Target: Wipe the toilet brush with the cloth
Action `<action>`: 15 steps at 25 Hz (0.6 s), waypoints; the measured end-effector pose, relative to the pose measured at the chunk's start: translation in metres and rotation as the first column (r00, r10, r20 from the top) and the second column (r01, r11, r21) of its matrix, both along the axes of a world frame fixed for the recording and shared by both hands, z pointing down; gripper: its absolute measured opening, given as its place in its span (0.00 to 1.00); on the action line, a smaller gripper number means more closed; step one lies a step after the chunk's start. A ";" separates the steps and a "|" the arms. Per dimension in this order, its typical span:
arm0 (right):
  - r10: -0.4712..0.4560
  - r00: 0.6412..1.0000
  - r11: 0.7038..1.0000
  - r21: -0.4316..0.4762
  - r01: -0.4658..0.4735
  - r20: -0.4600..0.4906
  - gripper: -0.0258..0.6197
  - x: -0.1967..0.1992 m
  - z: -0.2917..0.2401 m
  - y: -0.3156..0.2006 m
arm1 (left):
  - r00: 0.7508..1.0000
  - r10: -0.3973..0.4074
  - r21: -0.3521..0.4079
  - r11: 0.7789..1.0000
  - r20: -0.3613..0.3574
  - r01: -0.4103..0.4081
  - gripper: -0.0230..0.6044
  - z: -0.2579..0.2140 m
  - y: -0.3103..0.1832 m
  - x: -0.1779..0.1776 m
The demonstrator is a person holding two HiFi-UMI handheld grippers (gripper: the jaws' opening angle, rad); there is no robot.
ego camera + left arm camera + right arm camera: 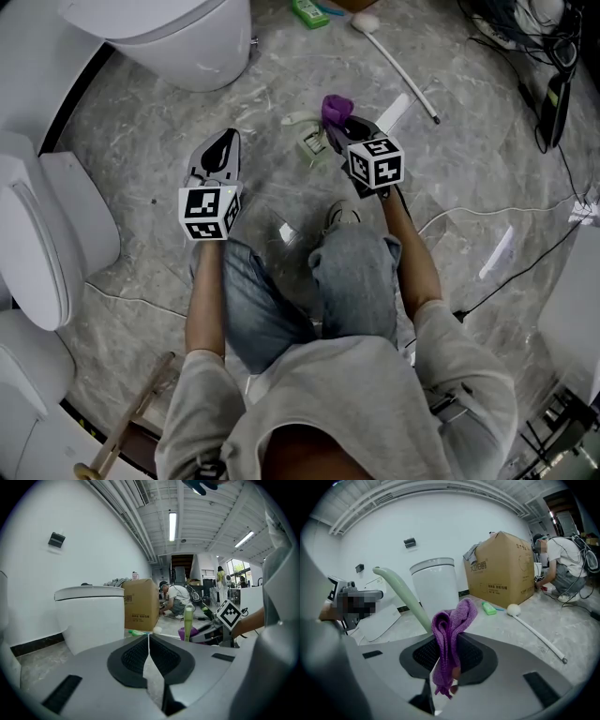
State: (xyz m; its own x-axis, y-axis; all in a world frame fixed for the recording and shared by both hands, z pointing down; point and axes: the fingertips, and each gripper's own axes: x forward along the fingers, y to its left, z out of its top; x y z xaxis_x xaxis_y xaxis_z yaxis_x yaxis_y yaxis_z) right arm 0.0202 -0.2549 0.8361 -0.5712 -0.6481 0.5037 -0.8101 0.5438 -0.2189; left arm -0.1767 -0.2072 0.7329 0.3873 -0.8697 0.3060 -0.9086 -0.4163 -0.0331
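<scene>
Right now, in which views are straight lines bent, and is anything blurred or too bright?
Left gripper view: strong fisheye with dark corners; the ceiling lamp glares white. Right gripper view: same fisheye; the purple cloth is sharp, and an added mosaic hides a patch at the left. Head view: even light, sharp, mild bending.

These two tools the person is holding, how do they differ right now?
The right tool is shut on a purple cloth, while the left tool is shut with nothing between its jaws. The right tool sits close beside the green toilet brush handle; the left tool is held off to the side, apart from it. Both are grey, and both are shut.
</scene>
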 end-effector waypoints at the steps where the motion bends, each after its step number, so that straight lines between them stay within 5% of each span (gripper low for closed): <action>1: 0.002 1.000 1.000 -0.006 -0.002 -0.001 0.21 0.002 0.003 0.002 | 1.000 0.003 0.001 1.000 -0.001 -0.003 0.08 0.000 0.000 0.001; 15: 0.035 0.999 0.999 -0.019 -0.035 0.004 0.21 0.025 0.013 0.016 | 0.999 0.029 -0.015 0.999 -0.016 -0.029 0.08 0.006 -0.008 0.021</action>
State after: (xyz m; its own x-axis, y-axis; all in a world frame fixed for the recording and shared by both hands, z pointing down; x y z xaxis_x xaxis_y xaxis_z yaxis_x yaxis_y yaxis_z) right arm 0.0450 -0.2392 0.8491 -0.5501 -0.6581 0.5141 -0.8279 0.5105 -0.2323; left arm -0.1554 -0.2155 0.7391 0.4171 -0.8533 0.3130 -0.8965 -0.4428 -0.0126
